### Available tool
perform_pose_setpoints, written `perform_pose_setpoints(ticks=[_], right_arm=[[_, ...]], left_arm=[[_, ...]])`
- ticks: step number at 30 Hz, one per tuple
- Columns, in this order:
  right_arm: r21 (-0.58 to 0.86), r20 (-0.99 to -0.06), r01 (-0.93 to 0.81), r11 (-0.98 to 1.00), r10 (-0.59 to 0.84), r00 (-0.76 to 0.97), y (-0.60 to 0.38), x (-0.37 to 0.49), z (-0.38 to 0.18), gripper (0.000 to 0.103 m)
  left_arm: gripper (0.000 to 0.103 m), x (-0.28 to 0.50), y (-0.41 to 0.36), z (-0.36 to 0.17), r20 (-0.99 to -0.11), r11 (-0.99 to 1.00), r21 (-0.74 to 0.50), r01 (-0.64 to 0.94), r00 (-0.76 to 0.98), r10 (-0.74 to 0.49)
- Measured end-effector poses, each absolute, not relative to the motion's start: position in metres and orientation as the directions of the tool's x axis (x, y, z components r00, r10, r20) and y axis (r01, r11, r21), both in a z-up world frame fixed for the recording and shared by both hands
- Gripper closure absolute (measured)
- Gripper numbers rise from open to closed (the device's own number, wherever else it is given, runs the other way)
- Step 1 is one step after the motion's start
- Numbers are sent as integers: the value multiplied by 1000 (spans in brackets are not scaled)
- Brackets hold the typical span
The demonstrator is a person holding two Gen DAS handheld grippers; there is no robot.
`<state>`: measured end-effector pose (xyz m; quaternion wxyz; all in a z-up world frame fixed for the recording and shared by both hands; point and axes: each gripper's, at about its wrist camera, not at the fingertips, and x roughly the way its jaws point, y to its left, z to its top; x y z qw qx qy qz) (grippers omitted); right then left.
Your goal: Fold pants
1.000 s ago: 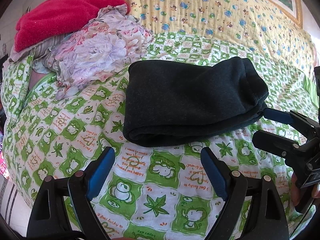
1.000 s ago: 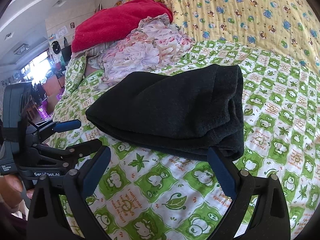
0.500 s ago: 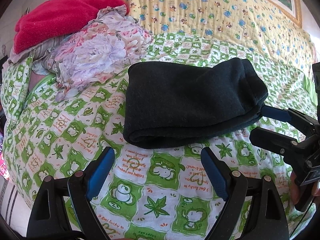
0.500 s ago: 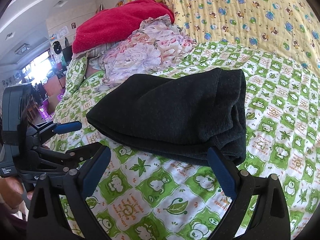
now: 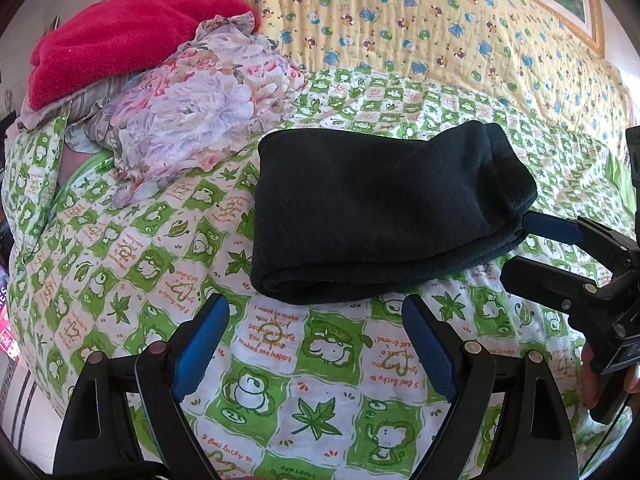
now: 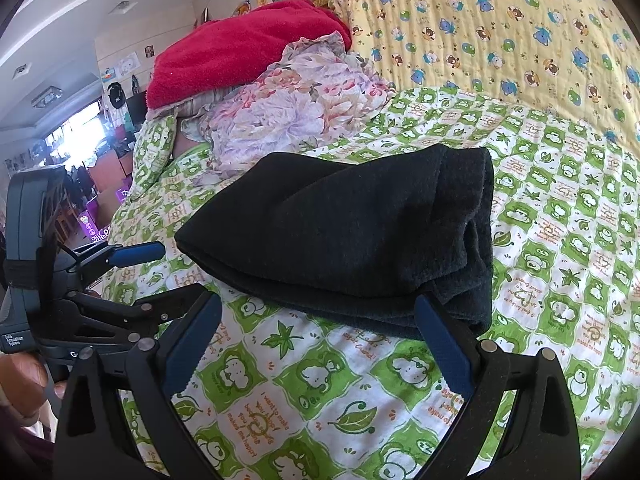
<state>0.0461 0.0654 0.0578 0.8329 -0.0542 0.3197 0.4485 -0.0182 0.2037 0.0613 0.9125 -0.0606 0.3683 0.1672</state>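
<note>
The pants (image 5: 384,216) are lying as a dark folded bundle on the green frog-print sheet (image 5: 312,364), w/ the rounded fold edge facing the cameras and the stacked open edges on the bundle's right end. All positions below are given rel. to that bundle.

Left gripper (image 5: 316,328) is hovering just in front of the bundle's near fold edge, fingers spread wide, nothing btwn them, blue pads (image 5: 202,344) apart from the cloth. Right gripper (image 6: 318,334) is sitting at the bundle's near-right corner, also spread wide and empty; its right pad (image 6: 442,344) is overlapping the corner in the right wrist view, but whether it's touching I can't tell. In the left wrist view one blue tip of the right gripper is sitting right against the bundle's right end.

Vs 1 s ago: the bundle is keeping the same shape and spot on the sheet. Both grippers are staying spread the same amt. The right wrist view is showing the bundle slightly lower and closer to the pads, so the right gripper is creeping in a bit; left view is barely changing.

Behind-left of the bundle, a floral cloth (image 5: 200,108) is heaped w/ a red blanket (image 5: 120,36) on top of it. Behind the bundle, a yellow bear-print quilt (image 5: 440,28) is stretching across.
</note>
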Motion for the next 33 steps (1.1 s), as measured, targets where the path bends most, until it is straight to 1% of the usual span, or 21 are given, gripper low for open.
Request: perform_pose_setpoints(ticks=[13,17,21,31,33], right_arm=[[200,-569,-781,592,719,399,63,50,65,6],[202,-569,-779,593,719,400,62,51,65,6],[210,-567,-778,592,722,396,63,55,66,6],[219,-569,-767,604,717,403,63,58,68,6],[225,-566,-763,606,719,403,62,59,68,6]], left_arm=[[14,-15,203,71,-672,938,15,-346,691,266],[14,-12,205,70,-679,938,-4,-347,689,252],[14,-7,207,72,-680,932,4,-362,682,268],[14,0,217,84,-678,926,-27,-377,687,261],[14,2,213,85,-678,927,-13,-375,684,267]])
